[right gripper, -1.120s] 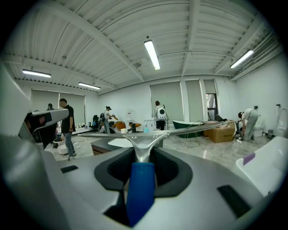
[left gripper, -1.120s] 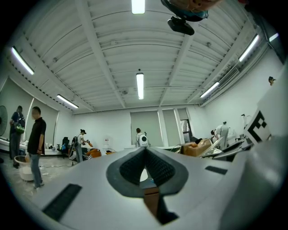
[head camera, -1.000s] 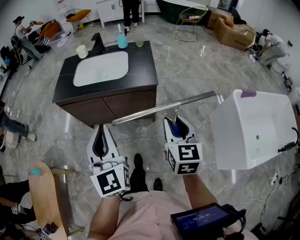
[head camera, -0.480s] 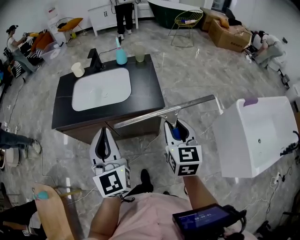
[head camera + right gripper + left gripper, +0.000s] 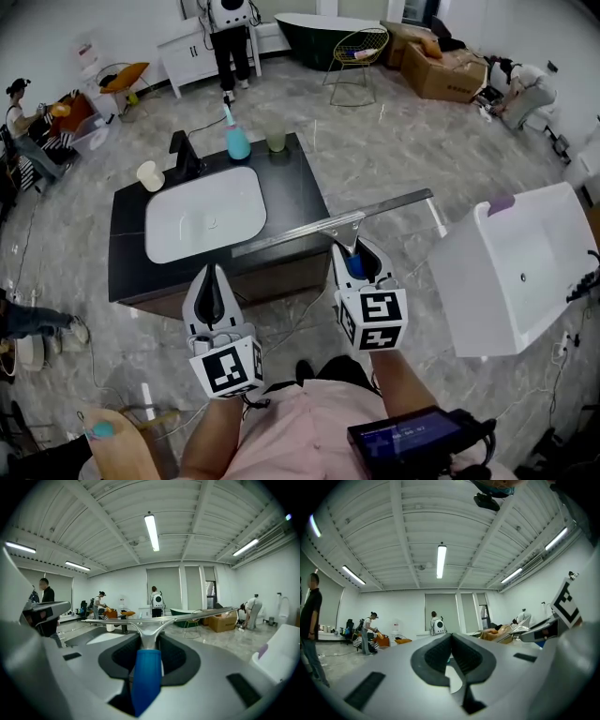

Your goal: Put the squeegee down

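Note:
The squeegee [image 5: 319, 227] has a long metal blade and a blue handle [image 5: 353, 265]. My right gripper [image 5: 354, 247] is shut on that handle and holds the blade level, across the front right corner of the black vanity top [image 5: 305, 187]. In the right gripper view the handle [image 5: 146, 677] sits between the pads and the blade [image 5: 154, 619] spans the picture ahead. My left gripper [image 5: 214, 274] is level at the vanity's front edge, left of the squeegee, shut and holding nothing; its pads meet at the tip [image 5: 451, 637].
A white basin [image 5: 206, 225] is set in the vanity top, with a black faucet [image 5: 181, 155], white cup [image 5: 149, 175], blue bottle [image 5: 236, 142] and green cup [image 5: 275, 142] behind it. A white bathtub [image 5: 525, 272] stands at the right. People stand and crouch farther off.
Both grippers have moved forward toward the vanity. The squeegee blade, which hung over the floor in front of the cabinet, now reaches over the counter's front edge.

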Demonstrator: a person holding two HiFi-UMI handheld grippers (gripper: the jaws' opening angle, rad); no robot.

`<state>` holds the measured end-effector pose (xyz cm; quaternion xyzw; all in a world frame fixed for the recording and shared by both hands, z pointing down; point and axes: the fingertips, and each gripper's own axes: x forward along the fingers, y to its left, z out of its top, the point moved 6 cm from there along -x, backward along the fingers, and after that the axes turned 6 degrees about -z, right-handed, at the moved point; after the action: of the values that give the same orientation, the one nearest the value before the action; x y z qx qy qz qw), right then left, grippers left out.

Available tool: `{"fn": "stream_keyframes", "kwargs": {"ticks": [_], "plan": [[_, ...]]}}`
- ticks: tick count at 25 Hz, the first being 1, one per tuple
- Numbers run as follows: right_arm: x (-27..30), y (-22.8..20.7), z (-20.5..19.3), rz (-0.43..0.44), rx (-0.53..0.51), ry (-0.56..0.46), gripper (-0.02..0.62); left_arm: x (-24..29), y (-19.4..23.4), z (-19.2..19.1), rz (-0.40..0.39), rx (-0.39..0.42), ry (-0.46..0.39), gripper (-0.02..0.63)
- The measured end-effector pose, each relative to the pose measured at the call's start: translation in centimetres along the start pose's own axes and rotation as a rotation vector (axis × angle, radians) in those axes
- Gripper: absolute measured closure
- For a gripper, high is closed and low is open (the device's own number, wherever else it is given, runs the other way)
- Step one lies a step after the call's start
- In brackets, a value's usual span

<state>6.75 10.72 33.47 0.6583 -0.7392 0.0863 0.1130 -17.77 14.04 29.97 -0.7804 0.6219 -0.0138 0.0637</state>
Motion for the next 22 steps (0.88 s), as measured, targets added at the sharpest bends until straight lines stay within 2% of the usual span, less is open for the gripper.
{"fn": "stream_keyframes", "kwargs": {"ticks": [8,16,22], "plan": [[3.3,-0.6,-0.7,-0.007,0.008,0.026,0.474,3.5,-0.6,-2.1,-0.035,-0.006,0.029,0.597],[7.6,-2.7,-1.7,-0.002,0.028,0.077,0.474,8.2,-1.1,-3.2,-0.031,0.017,0.052,0.597],[11.7,-3.4,-3.7,0.034,0.038,0.146,0.474,11.7,-1.2,-5.3,-0.017,0.013,0.102,0.597]]}}
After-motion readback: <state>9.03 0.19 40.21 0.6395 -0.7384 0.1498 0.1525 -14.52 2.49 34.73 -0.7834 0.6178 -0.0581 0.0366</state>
